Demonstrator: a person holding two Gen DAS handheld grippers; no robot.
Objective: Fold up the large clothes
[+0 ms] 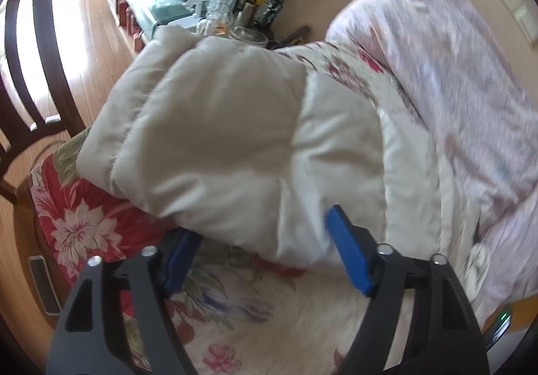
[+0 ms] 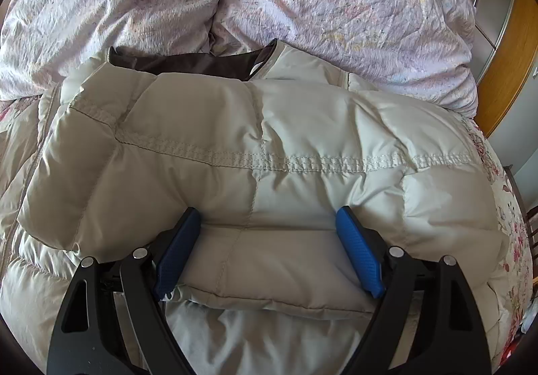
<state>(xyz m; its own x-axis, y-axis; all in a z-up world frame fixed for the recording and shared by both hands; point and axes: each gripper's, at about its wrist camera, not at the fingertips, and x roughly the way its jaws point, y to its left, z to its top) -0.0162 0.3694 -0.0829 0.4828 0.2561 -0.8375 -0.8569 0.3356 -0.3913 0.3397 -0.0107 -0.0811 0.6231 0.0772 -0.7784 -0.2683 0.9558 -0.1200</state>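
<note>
Left wrist view: left tool [image 1: 265, 250] angled down at the near edge of the jacket [image 1: 215, 126], a cream quilted puffer lying on a bed over a floral cover [image 1: 77, 217]. Its fingers [image 1: 349, 250] straddle a puffed lobe of the jacket; the left finger is partly hidden under the fabric, and the picture is blurred, so whether the pads press cannot be told. A cluttered shelf [image 1: 235, 18] stands well beyond the bed.

Right wrist view: right tool [image 2: 269, 247] spread wide, with a thick folded panel of the jacket [image 2: 262, 146] between its fingers [image 2: 359, 250]. The pads lie against the panel's sides; a real pinch is not evident. A dark lining [image 2: 188, 64] shows at the collar, next to a lilac duvet [image 2: 336, 5].

Judgement: the garment is light, very soft and bulky, and its smooth shell is probably slippery. It will spring back after folding. Best hold is at stitched seams or hems, where the filling is thin, not on the puffed cells
</note>
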